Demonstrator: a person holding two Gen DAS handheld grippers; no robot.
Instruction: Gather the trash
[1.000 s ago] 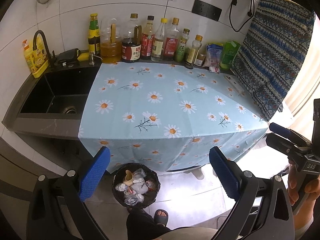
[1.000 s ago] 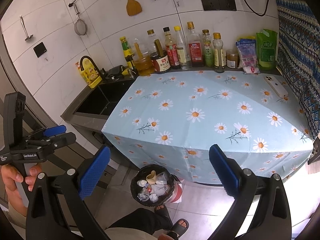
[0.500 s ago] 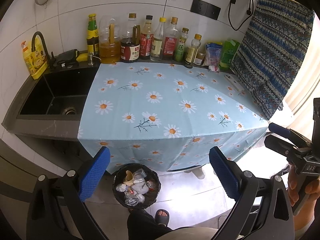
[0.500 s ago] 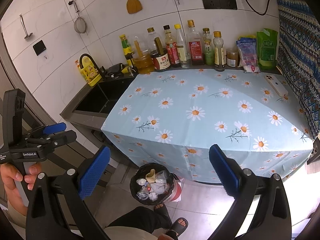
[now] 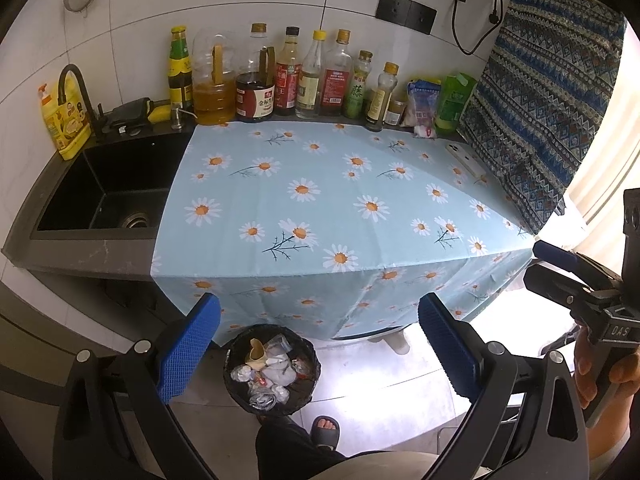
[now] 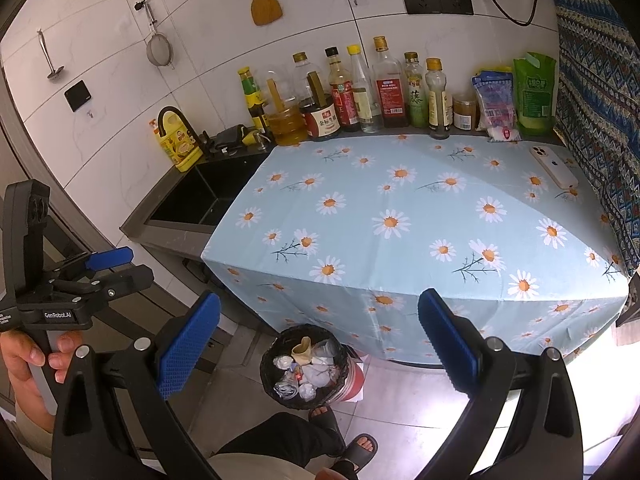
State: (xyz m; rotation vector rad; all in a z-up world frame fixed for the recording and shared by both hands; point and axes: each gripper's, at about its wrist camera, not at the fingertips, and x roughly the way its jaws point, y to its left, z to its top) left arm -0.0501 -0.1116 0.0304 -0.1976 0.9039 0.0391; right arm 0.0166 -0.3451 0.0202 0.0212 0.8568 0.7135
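A black-lined trash bin (image 5: 272,368) (image 6: 306,366) stands on the floor below the counter's front edge, holding crumpled wrappers, clear plastic and a tan paper cup. My left gripper (image 5: 320,344) hangs open above and in front of the bin, nothing between its blue pads. My right gripper (image 6: 320,344) is open too and empty, held high over the floor before the counter. Each gripper shows in the other's view: the right one (image 5: 576,280) at the far right, the left one (image 6: 100,272) at the far left, both gripped by a hand.
A daisy-print cloth (image 5: 320,200) covers the counter and drapes over its front. Sauce and oil bottles (image 5: 288,76) line the back wall, with snack packets (image 5: 436,104) at the right. A white phone (image 6: 554,168) lies near a patterned fabric (image 5: 544,120). A black sink (image 5: 112,188) is left. The person's sandalled feet (image 6: 348,436) stand by the bin.
Both grippers have drifted slightly back and up, so the counter and bin sit a touch lower and smaller. Jaws have stayed open and empty.
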